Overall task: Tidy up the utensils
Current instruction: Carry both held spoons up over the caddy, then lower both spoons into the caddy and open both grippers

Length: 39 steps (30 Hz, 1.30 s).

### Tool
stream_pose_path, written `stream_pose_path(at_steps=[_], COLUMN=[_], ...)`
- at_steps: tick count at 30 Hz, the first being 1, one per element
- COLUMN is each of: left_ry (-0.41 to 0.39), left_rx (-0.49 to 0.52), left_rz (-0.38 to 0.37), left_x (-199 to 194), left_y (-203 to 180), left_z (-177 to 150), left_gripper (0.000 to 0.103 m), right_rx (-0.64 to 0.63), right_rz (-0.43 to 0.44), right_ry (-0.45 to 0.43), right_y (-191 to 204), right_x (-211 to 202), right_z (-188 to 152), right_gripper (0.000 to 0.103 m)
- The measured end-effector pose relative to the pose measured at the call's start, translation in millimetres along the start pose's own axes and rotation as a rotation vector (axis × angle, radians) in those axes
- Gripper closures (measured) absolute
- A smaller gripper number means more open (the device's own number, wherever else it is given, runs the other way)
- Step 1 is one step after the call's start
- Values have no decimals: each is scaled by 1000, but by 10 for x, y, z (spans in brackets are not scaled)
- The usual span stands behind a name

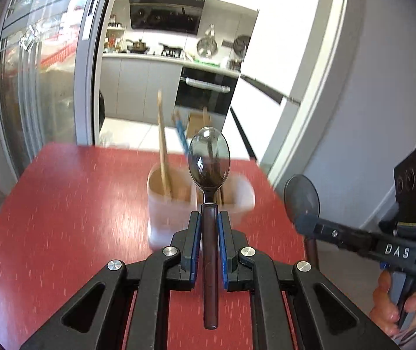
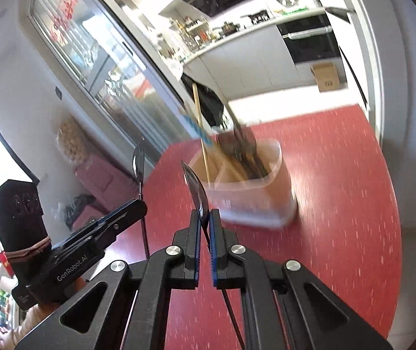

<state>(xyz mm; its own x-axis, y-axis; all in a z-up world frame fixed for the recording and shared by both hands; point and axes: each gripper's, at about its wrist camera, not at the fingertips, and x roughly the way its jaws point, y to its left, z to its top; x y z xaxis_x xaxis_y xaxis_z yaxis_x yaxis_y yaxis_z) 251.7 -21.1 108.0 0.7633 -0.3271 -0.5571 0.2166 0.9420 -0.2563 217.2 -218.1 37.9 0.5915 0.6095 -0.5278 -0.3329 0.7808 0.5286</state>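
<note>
left gripper (image 1: 209,218): clamped on brown-handled spoon (image 1: 209,160), frame centre, bowl up.
right gripper (image 2: 205,218): pinching second spoon (image 2: 197,195) edge-on at the neck, lower centre.
slip risk: thin edge grip, spoon may twist or drop.
holder (image 1: 199,201): white two-bin caddy mid-frame on red table (image 1: 62,218), beyond both spoons.
obstruction: wooden chopsticks (image 1: 162,145) and dark utensils already stand inside; could snag or tip it.

Right gripper (image 2: 205,221) at bottom centre, jaws clamped on spoon (image 2: 197,192), seen edge-on, bowl up. Holder (image 2: 254,195), translucent, blurred, at centre on red table (image 2: 339,204), utensils standing in it. Left gripper (image 2: 138,205) at lower left, clamped on second spoon (image 2: 139,160), bowl up. Cardboard box (image 2: 326,76) on kitchen floor, upper right.
</note>
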Motion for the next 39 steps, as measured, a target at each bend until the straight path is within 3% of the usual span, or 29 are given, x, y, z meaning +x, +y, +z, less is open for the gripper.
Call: stream_pose_path(at_steps=[10,19,29,39], left_ry=[-121,-155,-212,-154], left_rx=[-36,-83,6,67], left_rz=[0,19,68,113], left_x=[521,972,1203,1315], left_y=[28,128,0,-53], left_z=[655,682,404,123], left_gripper=[63,63,63,63], right_rx=[-8,6,-30,-77], right_rz=[100,162,178,132], right_ry=[-135,-188,-175,-132], right_y=[-107,-424,-686,-820], right_x=[369,893,1261,1180], right_z=[809,1085,928,695], right_gripper=[97,97,97,97])
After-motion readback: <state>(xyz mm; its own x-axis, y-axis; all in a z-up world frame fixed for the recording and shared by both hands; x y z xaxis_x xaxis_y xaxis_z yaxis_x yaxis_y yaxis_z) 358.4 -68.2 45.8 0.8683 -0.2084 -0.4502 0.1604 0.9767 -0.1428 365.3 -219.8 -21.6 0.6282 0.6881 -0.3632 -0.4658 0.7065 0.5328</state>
